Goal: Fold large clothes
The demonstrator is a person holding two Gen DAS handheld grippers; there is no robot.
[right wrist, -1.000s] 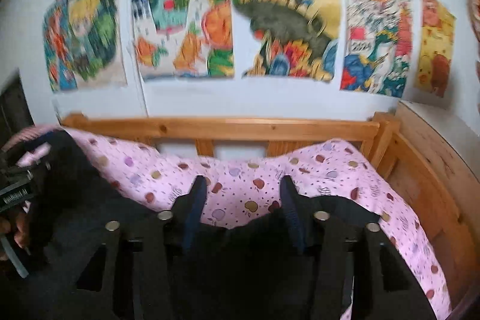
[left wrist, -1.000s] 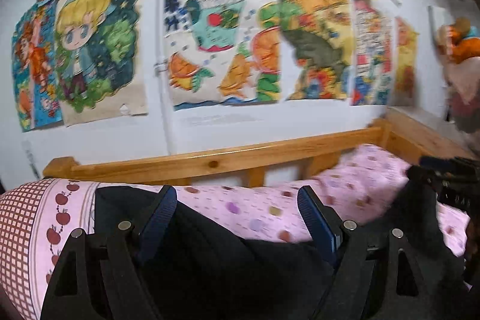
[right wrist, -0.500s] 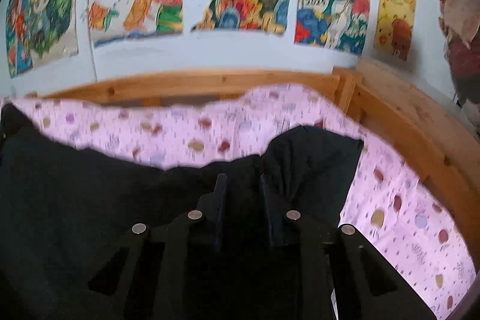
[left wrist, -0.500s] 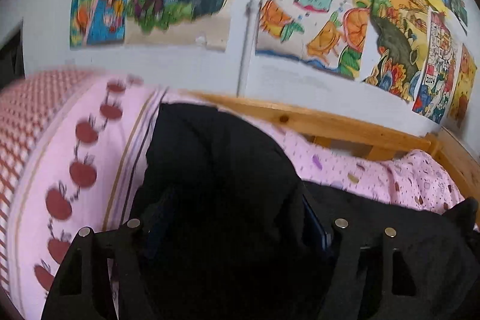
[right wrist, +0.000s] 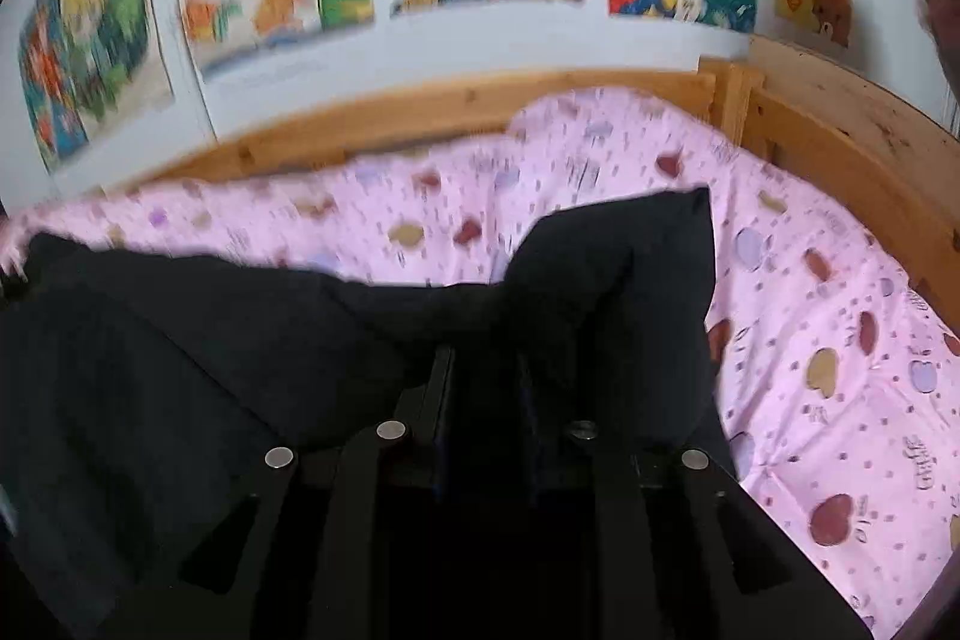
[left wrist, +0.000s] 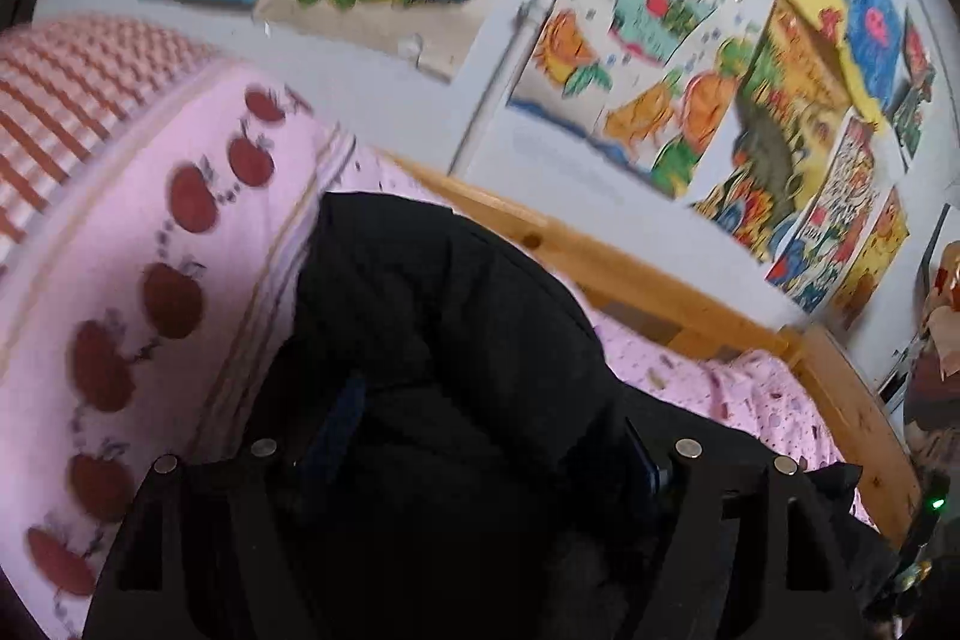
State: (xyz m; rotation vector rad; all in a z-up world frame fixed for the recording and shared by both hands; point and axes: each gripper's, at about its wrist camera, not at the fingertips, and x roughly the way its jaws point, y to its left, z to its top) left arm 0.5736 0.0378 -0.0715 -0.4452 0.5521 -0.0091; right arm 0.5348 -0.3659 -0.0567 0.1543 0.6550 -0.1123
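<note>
The black garment [right wrist: 252, 352] is found spread on the pink bedcover [right wrist: 840, 400], its bulk to the left in the right wrist view and one corner standing up near the middle. In the left wrist view the same garment [left wrist: 444, 340] is seen bunched high against the apple-print pillow [left wrist: 120, 244] at the left end of the bed.

A second earlier the cloth was held lower in both views, with the wooden rail [left wrist: 630, 274] fully exposed. Since then it has been carried toward the far side and laid over.

The right gripper [right wrist: 480, 376] is recorded with its fingers clenched on a fold of the garment, having just closed from a wider stance. The left gripper [left wrist: 486, 436] stands wide with thick cloth filling the gap; whether its fingers [left wrist: 342, 412] press on it cannot be told.

A fold is judged in progress, not yet flattened.
</note>
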